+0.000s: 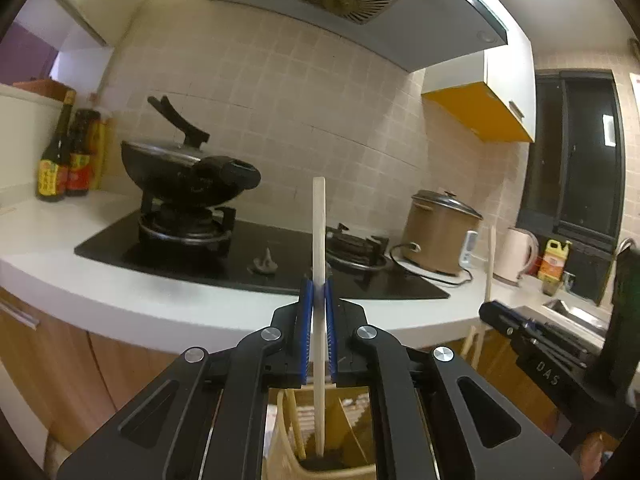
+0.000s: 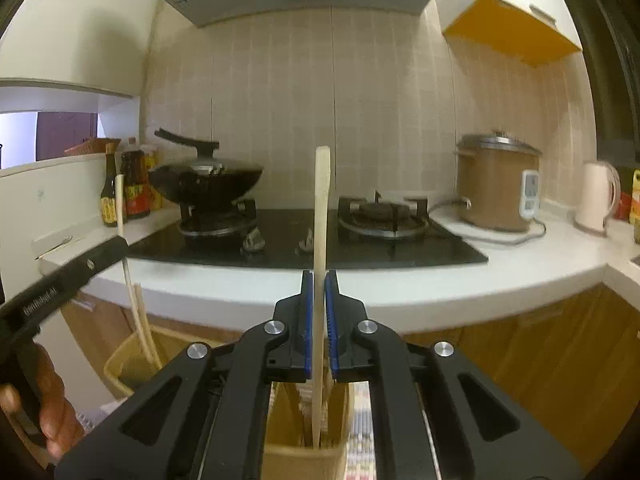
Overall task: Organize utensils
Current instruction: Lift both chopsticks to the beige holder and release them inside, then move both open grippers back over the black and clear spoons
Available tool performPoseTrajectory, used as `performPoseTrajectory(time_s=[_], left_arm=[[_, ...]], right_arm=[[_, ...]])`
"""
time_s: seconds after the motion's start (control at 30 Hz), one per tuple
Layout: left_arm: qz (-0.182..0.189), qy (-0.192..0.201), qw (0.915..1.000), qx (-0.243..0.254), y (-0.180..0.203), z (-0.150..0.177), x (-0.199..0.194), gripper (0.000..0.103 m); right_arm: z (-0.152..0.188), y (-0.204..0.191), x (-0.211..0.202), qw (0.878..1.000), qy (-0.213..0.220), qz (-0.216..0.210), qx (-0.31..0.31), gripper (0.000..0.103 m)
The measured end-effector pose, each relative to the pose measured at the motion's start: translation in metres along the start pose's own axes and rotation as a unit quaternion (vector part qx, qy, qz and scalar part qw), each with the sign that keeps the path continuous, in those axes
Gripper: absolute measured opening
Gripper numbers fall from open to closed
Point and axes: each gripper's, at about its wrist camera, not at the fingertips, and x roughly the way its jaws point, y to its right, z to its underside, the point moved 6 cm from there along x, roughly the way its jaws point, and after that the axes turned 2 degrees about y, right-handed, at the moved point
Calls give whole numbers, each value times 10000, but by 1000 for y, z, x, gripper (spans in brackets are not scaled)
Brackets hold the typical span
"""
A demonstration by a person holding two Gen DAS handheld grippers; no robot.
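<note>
Wooden flat sticks [image 1: 319, 240] pinched upright, L gripper [image 1: 319, 292] & R gripper [image 2: 320, 284].

The left gripper [image 1: 319, 300] has matt black plastic links, shiny metal rivets and ribbed blue pads clamped on a smooth, pale wooden utensil [image 1: 319, 240]. The right gripper [image 2: 319, 292], of the same make, pinches another pale wooden stick [image 2: 321, 216]. Below each, at 6 o'clock, a matt tan holder [image 1: 340, 468] looks like wood or bamboo. The hob [image 1: 200, 256] is glossy black glass, the countertop [image 1: 120, 292] smooth white, the wall [image 1: 300, 100] glazed beige tile. At 10 o'clock sits a dark wok [image 1: 180, 172] with a glossy lid.
</note>
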Motion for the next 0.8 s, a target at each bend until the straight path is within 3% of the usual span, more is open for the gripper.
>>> performPoseTrajectory(time_s=[0.07, 0.1, 0.13, 0.17, 0.4, 0.53, 0.63, 0.67, 0.8], left_arm=[[41, -147, 9999, -66, -4, 1, -8, 13], [53, -183, 9998, -102, -7, 1, -11, 16], [78, -232, 9996, -152, -9, 1, -16, 18], [124, -307, 9992, -221, -12, 1, -22, 19], [144, -832, 9958, -359, -18, -3, -63, 21], [130, -1482, 9882, -376, -14, -2, -78, 26], [214, -2243, 9729, -509, -11, 15, -83, 28], [316, -2695, 9606, -596, -8, 31, -83, 28], [656, -3667, 9257, -653, 4, 86, -86, 28]], right_arm=[[6, 2, -7, 9996, -247, -95, 92, 11], [8, 3, -10, 9993, -343, -120, 112, 25], [10, 5, -16, 9989, -429, -117, 140, 46], [11, 6, -21, 9987, -451, -126, 184, 53], [7, 16, -69, 9965, -704, -153, 416, 54], [2, 18, -90, 9914, -1064, -328, 688, 54], [14, 17, -99, 9800, -1777, -410, 799, 54], [22, 15, -100, 9739, -2066, -460, 823, 54], [82, -1, -105, 9307, -3457, -857, 834, 54]])
